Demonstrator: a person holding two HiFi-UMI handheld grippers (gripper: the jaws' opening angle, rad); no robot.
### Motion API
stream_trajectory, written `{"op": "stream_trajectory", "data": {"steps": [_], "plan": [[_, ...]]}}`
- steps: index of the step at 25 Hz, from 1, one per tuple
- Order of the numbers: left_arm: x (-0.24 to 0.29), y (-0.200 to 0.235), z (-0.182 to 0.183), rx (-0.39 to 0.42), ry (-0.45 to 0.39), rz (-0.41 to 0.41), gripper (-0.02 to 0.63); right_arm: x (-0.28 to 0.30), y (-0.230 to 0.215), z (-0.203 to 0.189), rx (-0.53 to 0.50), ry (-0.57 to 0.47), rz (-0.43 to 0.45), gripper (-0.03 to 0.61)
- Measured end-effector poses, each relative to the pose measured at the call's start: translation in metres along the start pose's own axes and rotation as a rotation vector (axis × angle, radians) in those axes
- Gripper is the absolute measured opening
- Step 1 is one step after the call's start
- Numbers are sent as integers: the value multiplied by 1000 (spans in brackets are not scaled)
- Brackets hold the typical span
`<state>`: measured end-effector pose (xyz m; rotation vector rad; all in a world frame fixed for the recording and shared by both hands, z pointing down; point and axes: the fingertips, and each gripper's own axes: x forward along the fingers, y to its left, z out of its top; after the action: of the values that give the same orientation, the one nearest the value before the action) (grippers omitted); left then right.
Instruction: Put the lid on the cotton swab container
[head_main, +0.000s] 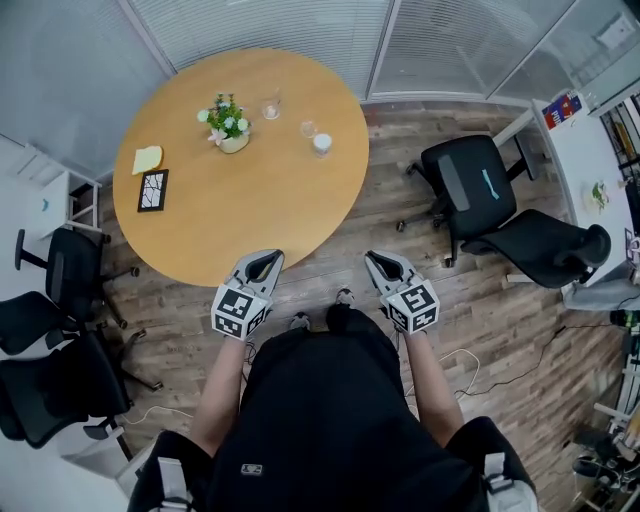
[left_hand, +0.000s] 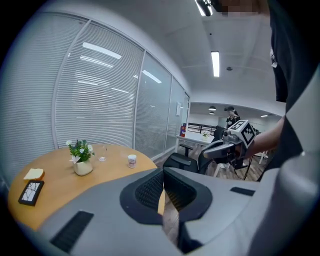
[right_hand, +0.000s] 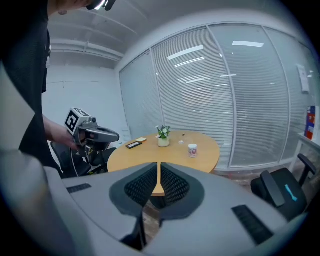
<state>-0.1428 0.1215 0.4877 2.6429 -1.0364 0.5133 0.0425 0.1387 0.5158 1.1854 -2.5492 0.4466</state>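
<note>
Glass-walled room with blinds, wood-plank floor (head_main: 420, 290). One round wooden table (head_main: 250, 230). Two black office chairs (head_main: 470, 190) at right, more at left. Held low at the table's near edge: left gripper (head_main: 266, 256) and right gripper (head_main: 373, 258), jaws closed, nothing between them. One cotton swab container (head_main: 321, 143) upright on the table's far side, well apart from both grippers, right of one flower pot (head_main: 232, 140).

Round wooden table (head_main: 240, 215), upper left-centre. On it: potted flowers (head_main: 229, 124), yellow pad (head_main: 147, 159), black tile (head_main: 153, 190), clear piece (head_main: 271, 107), smaller clear piece (head_main: 307, 129), cotton swab container (head_main: 322, 143).
</note>
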Motion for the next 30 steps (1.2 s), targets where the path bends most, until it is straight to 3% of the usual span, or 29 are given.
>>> {"op": "stream_trajectory", "data": {"steps": [9, 19, 30], "plan": [[42, -13, 30, -16, -8, 82, 8, 1, -56, 7, -24, 16, 89, 14], [55, -2, 31, -57, -16, 185, 9, 6, -82, 1, -60, 50, 166, 14], [65, 33, 30, -84, -15, 171, 9, 39, -86, 4, -56, 91, 161, 14]]}}
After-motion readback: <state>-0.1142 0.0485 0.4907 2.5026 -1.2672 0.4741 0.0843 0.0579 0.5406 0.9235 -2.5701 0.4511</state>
